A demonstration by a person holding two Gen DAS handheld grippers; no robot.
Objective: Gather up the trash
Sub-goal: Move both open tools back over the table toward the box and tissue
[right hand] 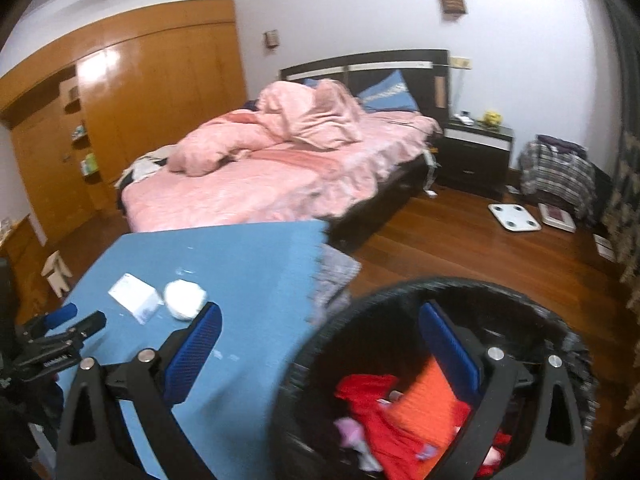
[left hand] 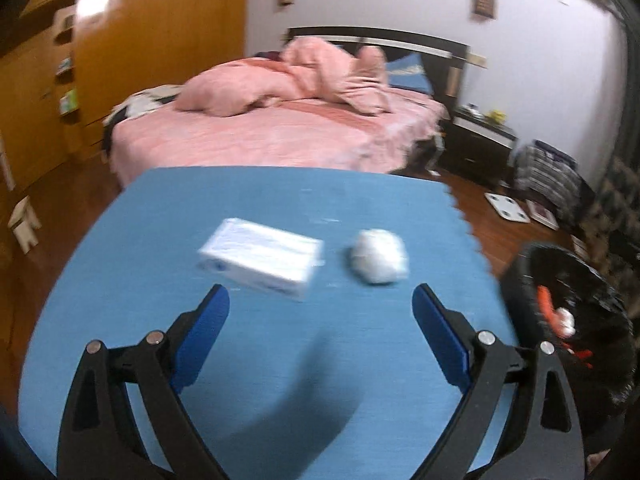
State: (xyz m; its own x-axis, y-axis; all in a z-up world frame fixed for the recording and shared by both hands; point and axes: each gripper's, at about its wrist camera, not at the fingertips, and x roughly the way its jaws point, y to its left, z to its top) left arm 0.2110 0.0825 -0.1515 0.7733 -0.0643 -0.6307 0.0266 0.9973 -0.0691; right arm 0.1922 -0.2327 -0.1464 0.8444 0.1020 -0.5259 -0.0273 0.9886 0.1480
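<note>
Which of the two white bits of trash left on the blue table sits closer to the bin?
The crumpled white wad: round and rumpled, it lies on the bin side of the flat rectangular white box.

The box (left hand: 260, 264) and the white wad (left hand: 378, 256) on the table (left hand: 280, 360) are smeared by motion blur; any print on the box is unreadable. The bin (right hand: 400, 300) is cut off by the bottom edge in the right wrist view, its rim blurred. Small items on the nightstand (right hand: 476, 148) are too small to identify.
</note>
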